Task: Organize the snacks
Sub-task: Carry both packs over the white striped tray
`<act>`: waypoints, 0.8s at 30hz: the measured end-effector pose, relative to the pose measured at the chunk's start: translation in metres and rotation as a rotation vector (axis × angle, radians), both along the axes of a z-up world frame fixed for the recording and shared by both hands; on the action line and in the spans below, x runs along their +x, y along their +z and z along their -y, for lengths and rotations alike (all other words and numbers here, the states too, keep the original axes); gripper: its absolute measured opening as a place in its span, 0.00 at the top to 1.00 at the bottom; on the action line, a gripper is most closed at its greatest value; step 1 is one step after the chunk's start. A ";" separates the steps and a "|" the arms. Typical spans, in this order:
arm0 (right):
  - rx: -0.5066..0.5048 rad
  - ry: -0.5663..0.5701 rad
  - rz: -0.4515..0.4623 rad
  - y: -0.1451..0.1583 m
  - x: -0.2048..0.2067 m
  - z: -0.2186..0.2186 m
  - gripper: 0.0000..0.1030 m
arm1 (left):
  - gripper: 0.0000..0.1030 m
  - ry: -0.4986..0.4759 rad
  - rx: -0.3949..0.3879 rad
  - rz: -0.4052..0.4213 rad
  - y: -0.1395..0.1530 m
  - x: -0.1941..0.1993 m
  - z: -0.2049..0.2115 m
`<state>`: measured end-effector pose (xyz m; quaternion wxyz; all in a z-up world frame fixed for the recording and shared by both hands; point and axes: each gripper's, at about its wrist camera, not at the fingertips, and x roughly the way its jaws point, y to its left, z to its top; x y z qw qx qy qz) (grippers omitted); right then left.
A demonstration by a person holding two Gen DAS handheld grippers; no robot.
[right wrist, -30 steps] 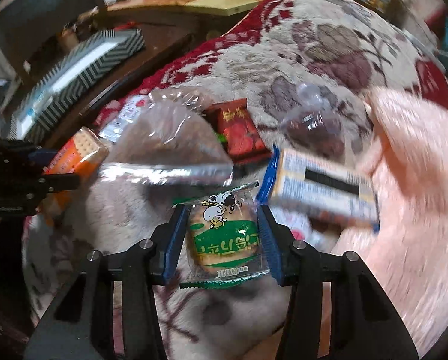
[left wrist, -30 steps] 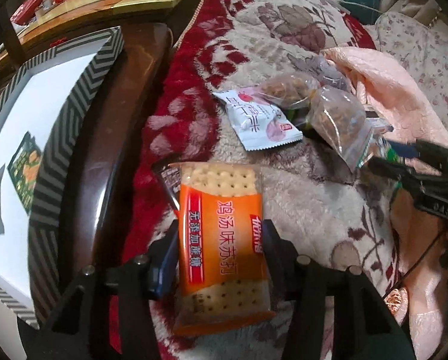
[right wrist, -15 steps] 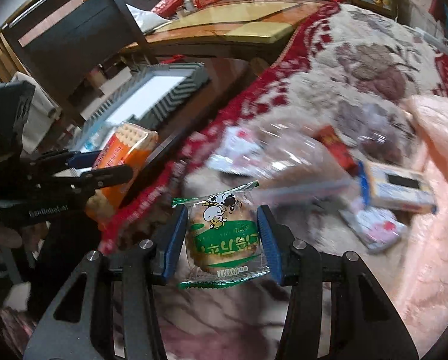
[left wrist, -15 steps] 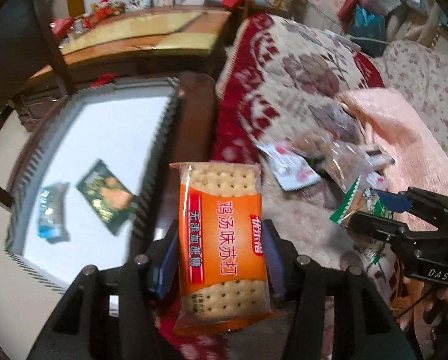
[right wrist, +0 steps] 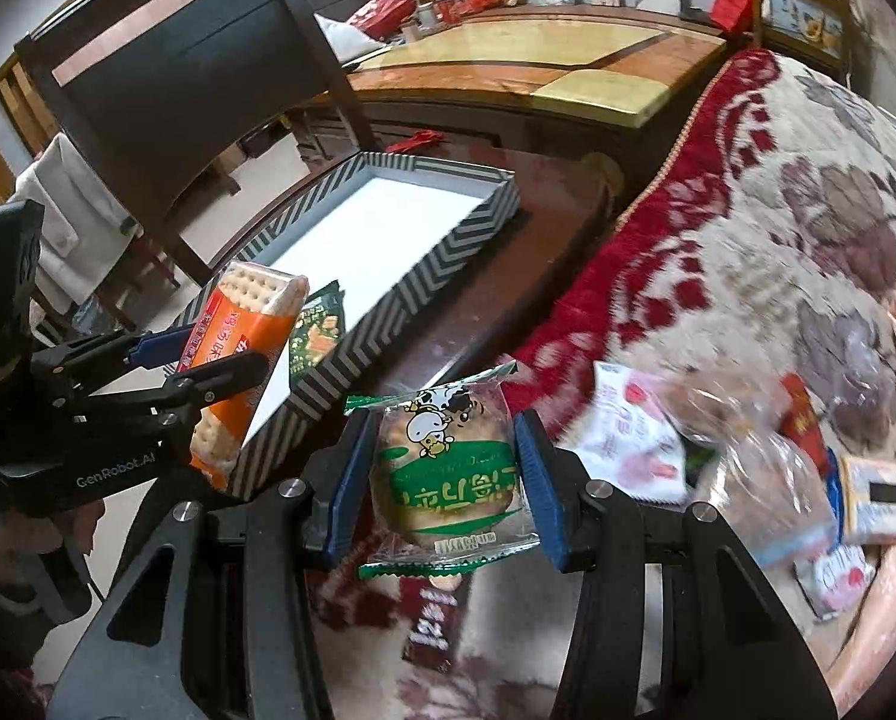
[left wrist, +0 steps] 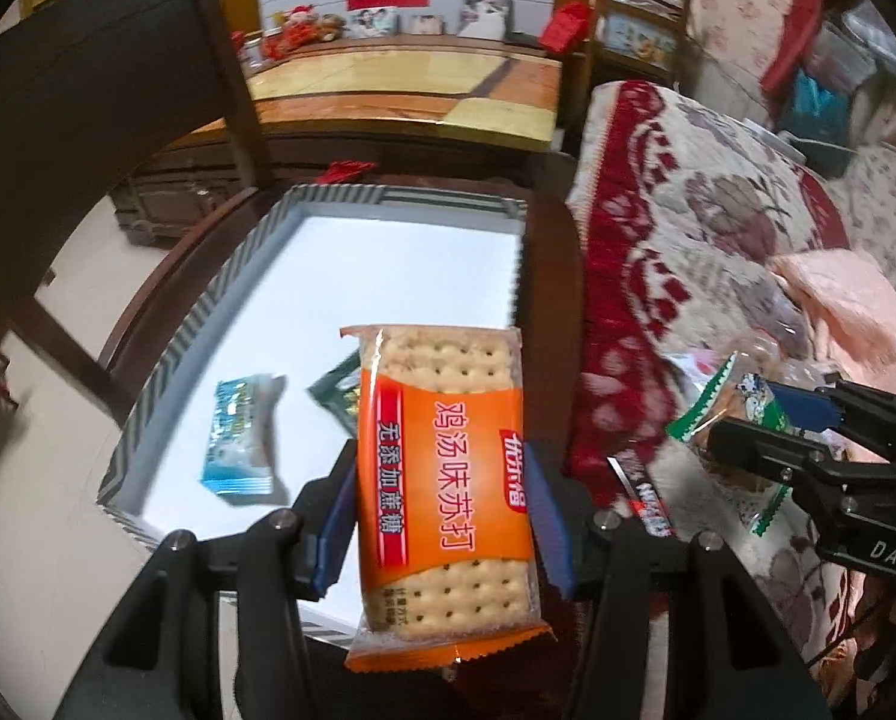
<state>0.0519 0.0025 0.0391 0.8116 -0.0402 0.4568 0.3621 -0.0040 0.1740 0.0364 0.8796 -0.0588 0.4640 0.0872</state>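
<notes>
Pointing lengthwise away, cracker packet point(left wrist: 444, 504) stands upright.

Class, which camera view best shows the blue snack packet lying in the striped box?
Left wrist view: the blue snack packet lies fully visible on the striped box's white floor. In the right wrist view, it is hidden.
</notes>
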 end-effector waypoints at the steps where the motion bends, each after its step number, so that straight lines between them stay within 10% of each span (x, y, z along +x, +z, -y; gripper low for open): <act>1: -0.003 0.010 -0.005 0.000 0.002 -0.007 0.54 | 0.47 0.011 0.000 -0.002 -0.002 0.000 -0.005; 24: -0.043 0.156 0.007 -0.005 0.056 -0.133 0.54 | 0.47 0.198 -0.049 -0.028 -0.030 0.011 -0.085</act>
